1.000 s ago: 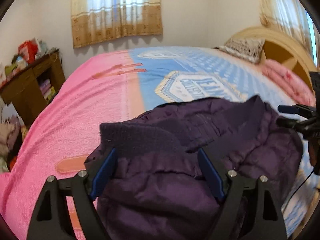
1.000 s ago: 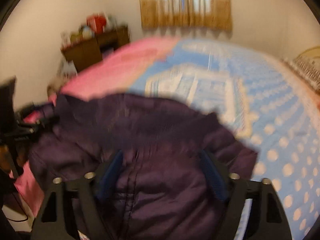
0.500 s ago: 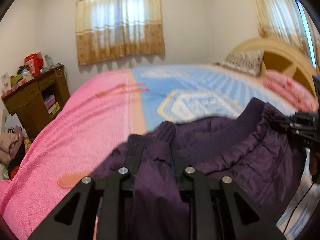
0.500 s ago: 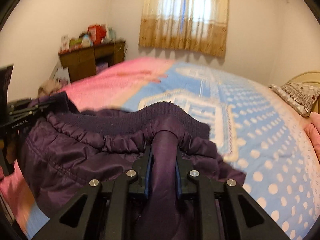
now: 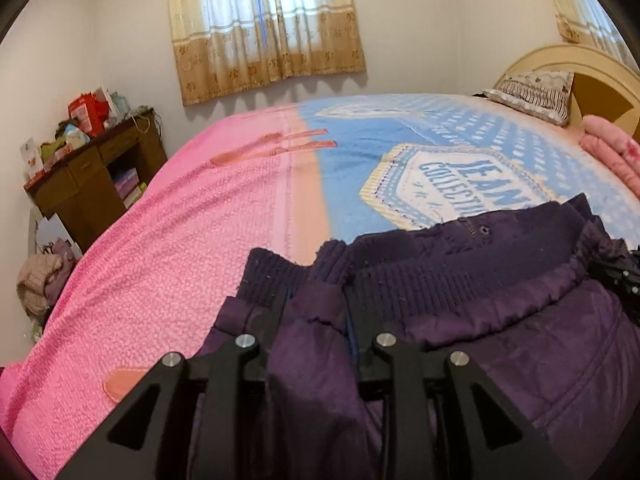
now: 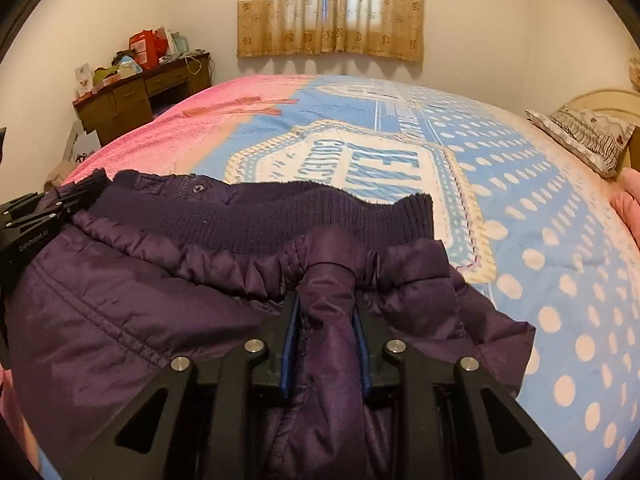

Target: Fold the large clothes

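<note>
A dark purple padded jacket (image 5: 520, 340) (image 6: 120, 300) lies at the near edge of the bed, its ribbed knit hem stretched between my two grippers. My left gripper (image 5: 316, 304) pinches a fold of the hem's left end. My right gripper (image 6: 326, 300) pinches a fold at the right end, blue pads (image 6: 289, 344) against the fabric. Both sets of jaws are opening slightly, with fabric still bunched between them. Each gripper shows at the other view's edge: the left gripper (image 6: 32, 220) and the right gripper (image 5: 616, 280).
The bed's pink and blue blanket (image 5: 180, 240) (image 6: 520, 220) spreads beyond the jacket. A pillow (image 5: 532, 92) and folded pink bedding (image 5: 612, 152) lie by the headboard. A cluttered wooden desk (image 5: 92, 176) and a heap of clothes (image 5: 40, 280) stand left of the bed.
Both grippers stood open over the jacket a second ago; they have since closed on its hem. The hem now runs drawn out between them, closer to the blanket.
</note>
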### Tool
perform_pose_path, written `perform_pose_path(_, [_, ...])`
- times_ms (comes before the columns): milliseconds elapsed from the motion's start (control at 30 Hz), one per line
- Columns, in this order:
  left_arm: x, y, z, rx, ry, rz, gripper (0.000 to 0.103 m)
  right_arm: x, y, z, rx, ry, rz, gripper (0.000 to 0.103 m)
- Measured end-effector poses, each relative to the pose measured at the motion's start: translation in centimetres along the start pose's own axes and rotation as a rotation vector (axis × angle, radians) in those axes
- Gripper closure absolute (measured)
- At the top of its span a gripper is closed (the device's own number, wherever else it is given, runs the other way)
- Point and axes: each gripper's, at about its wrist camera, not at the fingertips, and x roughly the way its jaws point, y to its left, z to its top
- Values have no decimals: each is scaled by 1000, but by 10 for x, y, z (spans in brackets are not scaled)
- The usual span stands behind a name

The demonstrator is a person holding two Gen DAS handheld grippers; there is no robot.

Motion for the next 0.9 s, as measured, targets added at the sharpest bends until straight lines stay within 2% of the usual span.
perform_pose_path(133, [9, -6, -6, 31, 42, 33, 72, 15, -2, 1, 8, 53, 0, 70])
perform_pose_path(400, [18, -2, -7, 17, 92, 33, 66, 27, 1, 2, -18, 95, -18, 68])
perform_pose_path(800, [20, -2, -6, 7, 113, 34, 63, 28, 9, 3, -58, 99, -59, 65])
perform_pose_path(867, [16, 2, -2, -12, 113, 28, 59, 25, 10, 6, -62, 113, -67, 62])
perform_pose_path(900, [9, 4, 1, -30, 107, 26, 57, 21, 9, 8, -53, 128, -74, 57])
